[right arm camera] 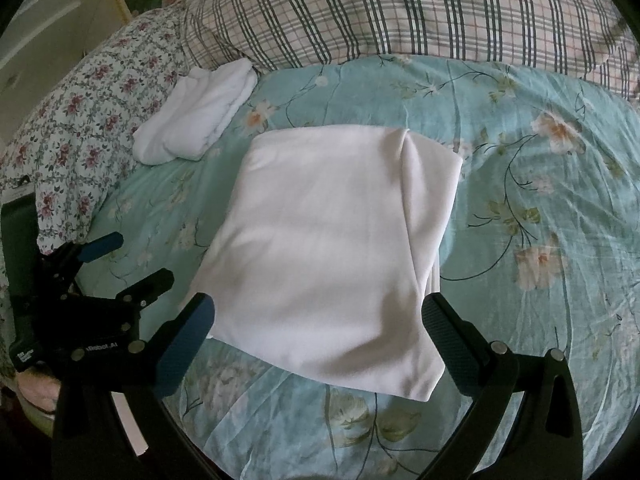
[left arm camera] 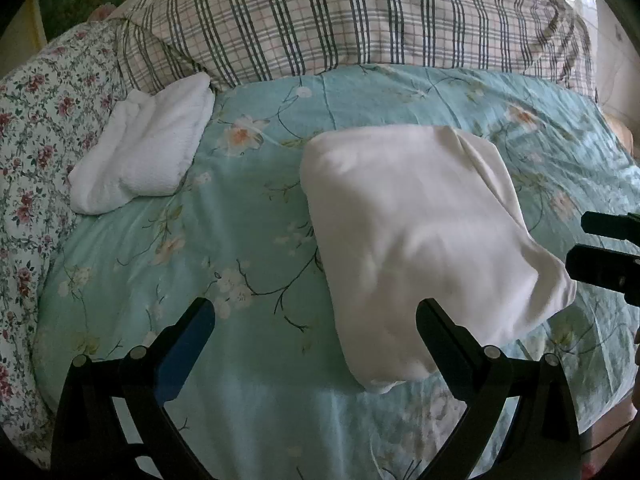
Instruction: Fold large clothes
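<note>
A folded white garment (left arm camera: 420, 240) (right arm camera: 332, 248) lies as a thick rectangle on the teal flowered bedspread (left arm camera: 240, 220) (right arm camera: 540, 200). My left gripper (left arm camera: 314, 312) is open and holds nothing; it hovers over the bedspread just left of the garment's near corner. It also shows at the left edge of the right wrist view, the left gripper (right arm camera: 132, 264), apart from the cloth. My right gripper (right arm camera: 318, 308) is open, with its fingers spread either side of the garment's near edge and nothing clamped. Its fingertips (left arm camera: 578, 264) poke in at the garment's right side.
A smaller folded white cloth (left arm camera: 144, 152) (right arm camera: 200, 116) sits at the back left. A plaid quilt (left arm camera: 320, 20) (right arm camera: 400, 8) is piled along the far side. A rose-print pillow (left arm camera: 40, 140) (right arm camera: 80, 120) lies on the left. Open bedspread stretches to the right of the garment.
</note>
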`<state>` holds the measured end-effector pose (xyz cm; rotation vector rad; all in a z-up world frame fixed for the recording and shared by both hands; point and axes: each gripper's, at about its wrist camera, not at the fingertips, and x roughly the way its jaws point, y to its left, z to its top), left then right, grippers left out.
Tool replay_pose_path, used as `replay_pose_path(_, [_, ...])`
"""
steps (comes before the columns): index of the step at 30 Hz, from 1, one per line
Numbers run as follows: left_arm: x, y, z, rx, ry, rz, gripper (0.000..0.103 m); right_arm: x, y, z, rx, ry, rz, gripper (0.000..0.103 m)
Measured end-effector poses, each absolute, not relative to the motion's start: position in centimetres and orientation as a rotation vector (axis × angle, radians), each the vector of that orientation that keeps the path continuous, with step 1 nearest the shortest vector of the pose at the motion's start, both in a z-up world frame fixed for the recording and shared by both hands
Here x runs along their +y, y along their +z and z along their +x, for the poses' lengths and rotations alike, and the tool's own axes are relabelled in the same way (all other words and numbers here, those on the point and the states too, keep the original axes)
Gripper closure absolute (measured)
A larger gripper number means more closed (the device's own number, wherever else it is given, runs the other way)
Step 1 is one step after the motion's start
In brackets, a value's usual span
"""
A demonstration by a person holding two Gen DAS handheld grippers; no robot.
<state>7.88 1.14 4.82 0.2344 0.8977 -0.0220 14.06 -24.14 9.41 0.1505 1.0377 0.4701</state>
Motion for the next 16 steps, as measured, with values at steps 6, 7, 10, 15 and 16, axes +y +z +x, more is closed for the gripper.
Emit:
replay_pose_path(6, [1.13, 4.83, 8.1, 0.897, -0.024, 0.238, 0.002, -24.15, 9.4, 14.25, 1.039, 0.467, 0.153, 0.0])
replay_pose_path(7, [1.13, 4.83, 8.11, 0.898, -0.024, 0.239, 0.002, -24.12, 9.4, 14.31, 1.04, 0.466, 0.154, 0.0])
replay_pose_path(10, [1.12, 4.81, 8.23, 0.9, -0.024, 0.238, 0.002, -24.18, 9.3, 14.3, 1.041, 0.463, 0.158, 0.0])
replay_pose_path(15, [1.13, 4.71, 8.54, 0.901, -0.025, 0.224, 0.002, -24.4, 8.97, 14.56, 1.044, 0.464, 0.166, 0.0])
replay_pose_path(16, [1.23, 4.65, 8.74, 0.903, -0.03, 0.214, 0.002, -24.49, 8.84, 14.63, 1.045, 0.463, 0.168, 0.0])
